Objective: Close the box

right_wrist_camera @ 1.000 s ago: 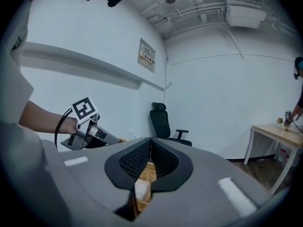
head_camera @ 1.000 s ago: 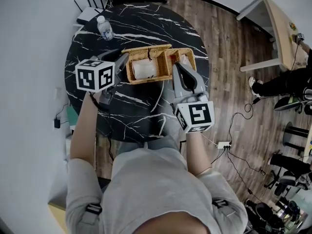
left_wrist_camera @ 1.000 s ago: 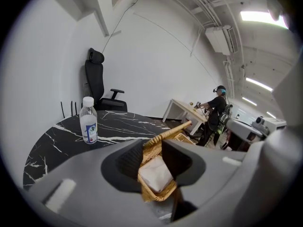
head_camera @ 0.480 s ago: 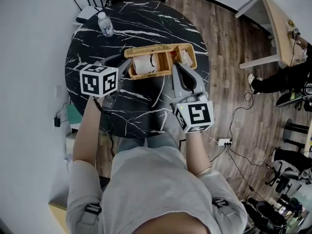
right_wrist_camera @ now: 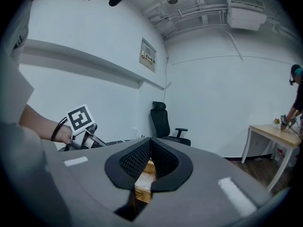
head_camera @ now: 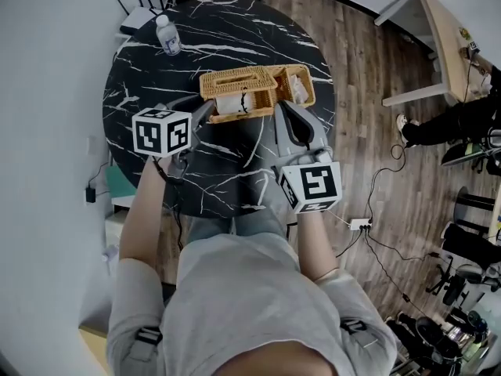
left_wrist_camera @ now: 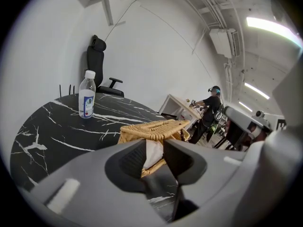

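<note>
Right gripper view: box (right_wrist_camera: 142, 192) behind fingers (right_wrist_camera: 164, 161)

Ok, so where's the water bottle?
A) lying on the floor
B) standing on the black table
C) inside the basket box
B: the water bottle stands upright on the black table, apart from the wicker box.
</note>
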Demonstrator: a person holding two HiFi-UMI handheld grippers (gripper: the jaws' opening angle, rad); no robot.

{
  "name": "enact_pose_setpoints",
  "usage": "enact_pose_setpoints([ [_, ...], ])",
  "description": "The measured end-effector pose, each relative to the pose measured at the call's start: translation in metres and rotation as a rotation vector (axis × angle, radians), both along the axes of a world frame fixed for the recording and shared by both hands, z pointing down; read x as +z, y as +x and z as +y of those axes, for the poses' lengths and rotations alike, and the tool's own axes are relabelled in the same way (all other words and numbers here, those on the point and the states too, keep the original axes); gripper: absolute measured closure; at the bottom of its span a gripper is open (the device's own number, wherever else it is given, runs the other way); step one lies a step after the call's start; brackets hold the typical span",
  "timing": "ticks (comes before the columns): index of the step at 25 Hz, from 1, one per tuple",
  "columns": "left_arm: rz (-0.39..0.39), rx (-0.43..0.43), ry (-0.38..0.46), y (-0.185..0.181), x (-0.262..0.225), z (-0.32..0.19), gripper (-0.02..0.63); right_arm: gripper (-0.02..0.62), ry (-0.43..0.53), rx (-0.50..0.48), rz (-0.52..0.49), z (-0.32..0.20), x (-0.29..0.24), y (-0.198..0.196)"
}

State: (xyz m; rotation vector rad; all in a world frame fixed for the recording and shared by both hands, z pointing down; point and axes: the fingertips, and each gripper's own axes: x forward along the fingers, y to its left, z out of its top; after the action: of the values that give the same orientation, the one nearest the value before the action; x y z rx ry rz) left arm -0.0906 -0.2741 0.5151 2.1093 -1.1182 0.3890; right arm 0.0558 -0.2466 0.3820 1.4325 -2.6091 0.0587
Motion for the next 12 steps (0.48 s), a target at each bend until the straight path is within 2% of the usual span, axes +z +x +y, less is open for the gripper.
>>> enact_pose_setpoints([
  [12,-0.089,0.021,-0.010,0.006,0.030,0.016,0.443,0.591,-0.008,0.021,0.013,0.009,0.005,0.008],
])
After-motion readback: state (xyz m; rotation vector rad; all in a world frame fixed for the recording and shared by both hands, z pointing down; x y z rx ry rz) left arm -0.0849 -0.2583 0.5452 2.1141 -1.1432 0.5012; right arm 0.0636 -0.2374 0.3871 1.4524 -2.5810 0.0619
